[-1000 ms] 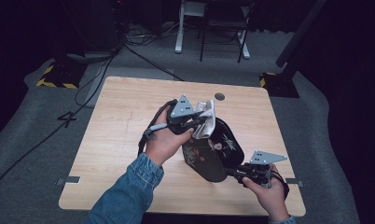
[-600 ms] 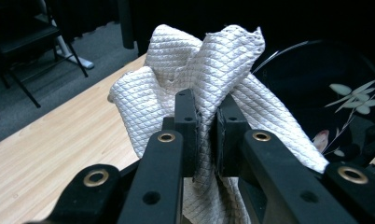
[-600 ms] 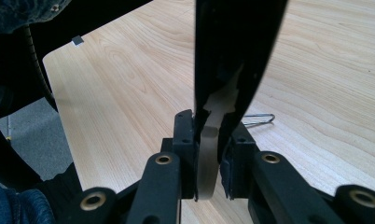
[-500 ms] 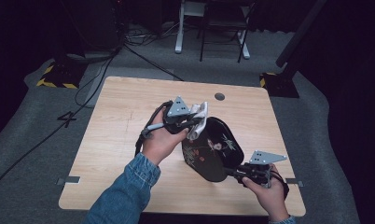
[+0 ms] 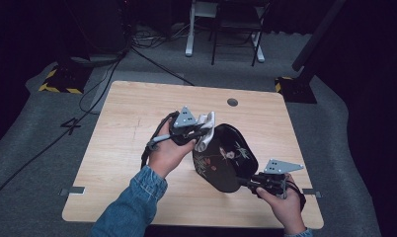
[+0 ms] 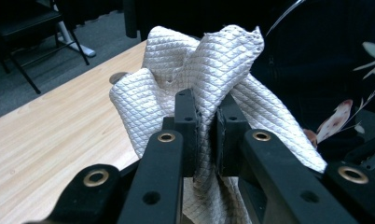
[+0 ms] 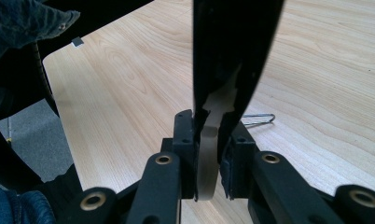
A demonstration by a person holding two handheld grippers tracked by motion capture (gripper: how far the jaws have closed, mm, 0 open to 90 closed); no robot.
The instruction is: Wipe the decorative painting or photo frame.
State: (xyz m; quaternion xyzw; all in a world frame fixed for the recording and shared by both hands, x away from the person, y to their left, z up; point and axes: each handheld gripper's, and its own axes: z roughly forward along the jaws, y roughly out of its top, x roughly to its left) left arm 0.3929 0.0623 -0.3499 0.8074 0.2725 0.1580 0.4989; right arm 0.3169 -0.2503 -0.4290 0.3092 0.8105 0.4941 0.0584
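Note:
A black lacquered tray (image 5: pixel 231 160) painted with flowers stands tilted on edge over the table's middle. My right gripper (image 5: pixel 246 181) is shut on its near rim, and the right gripper view shows the dark rim (image 7: pixel 232 46) pinched between the jaws of this gripper (image 7: pixel 206 135). My left gripper (image 5: pixel 202 132) is shut on a crumpled white quilted cloth (image 5: pixel 205 131), which rests against the tray's left upper edge. In the left gripper view the cloth (image 6: pixel 209 60) bulges over the jaws of that gripper (image 6: pixel 206 116), with the tray's painted face (image 6: pixel 325 79) just to the right.
The wooden table (image 5: pixel 127 128) has a round cable hole (image 5: pixel 232 102) near its far edge. A bent wire clip (image 7: pixel 258 120) lies on the wood behind the tray. Chair legs (image 5: pixel 236 44) and cables (image 5: pixel 137 54) sit on the floor beyond.
My left gripper has slid the cloth a little left and toward the person along the tray's edge. The right gripper has kept its hold in place.

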